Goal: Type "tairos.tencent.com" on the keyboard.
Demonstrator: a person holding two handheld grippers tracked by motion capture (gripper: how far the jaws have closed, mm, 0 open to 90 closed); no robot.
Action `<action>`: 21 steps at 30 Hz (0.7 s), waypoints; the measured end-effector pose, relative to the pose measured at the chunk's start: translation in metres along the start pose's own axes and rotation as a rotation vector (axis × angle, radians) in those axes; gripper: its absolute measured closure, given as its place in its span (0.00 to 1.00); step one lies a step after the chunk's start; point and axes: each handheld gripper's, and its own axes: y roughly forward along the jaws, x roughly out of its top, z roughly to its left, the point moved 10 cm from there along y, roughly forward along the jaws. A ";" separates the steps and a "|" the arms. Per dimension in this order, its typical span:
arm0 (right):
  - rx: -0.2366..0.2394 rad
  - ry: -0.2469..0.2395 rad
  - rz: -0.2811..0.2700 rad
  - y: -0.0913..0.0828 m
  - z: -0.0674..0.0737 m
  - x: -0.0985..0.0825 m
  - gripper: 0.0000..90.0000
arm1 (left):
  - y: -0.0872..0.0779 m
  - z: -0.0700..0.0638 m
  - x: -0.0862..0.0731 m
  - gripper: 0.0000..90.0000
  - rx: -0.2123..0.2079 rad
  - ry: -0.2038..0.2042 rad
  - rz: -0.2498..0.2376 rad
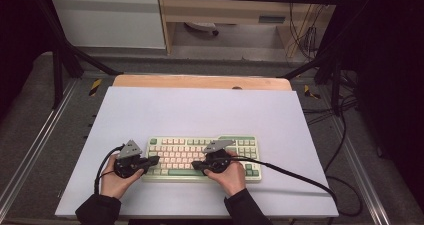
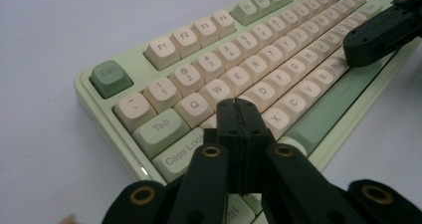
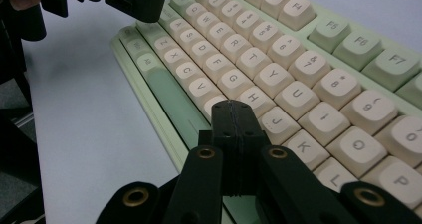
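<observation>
Both hands are parked over the keyboard (image 1: 202,157), which lies flat on the pale counter (image 1: 200,110) toward its near edge, square to the person. The left tool (image 2: 240,107) has its jaws pressed fully together with nothing between them, so the two tips make one blunt point. In the left gripper view that point hangs over the home row just right of Caps Lock (image 2: 180,153), about at the A and S keys; whether it actually touches a cap I cannot tell. The right tool (image 3: 231,107) is closed the same way, empty, its tip over the lower letter rows just left of the J key (image 3: 276,125) and beside the space bar (image 3: 171,97).

This looks like typing with closed tips, one key at a time. To do it well, come straight down on the middle of a single cap, because the joined tip is nearly as broad as a key and an off-centre press will catch the neighbour. Keep the jaws shut so the point stays narrow. Press lightly and lift clear before sliding sideways, or the caps will snag. The board sits loose on the sheet, so push downward, not forward.
</observation>
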 end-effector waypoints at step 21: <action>-0.061 0.038 -0.046 -0.048 -0.030 -0.012 1.00 | 0.000 -0.001 0.002 1.00 0.004 0.001 -0.003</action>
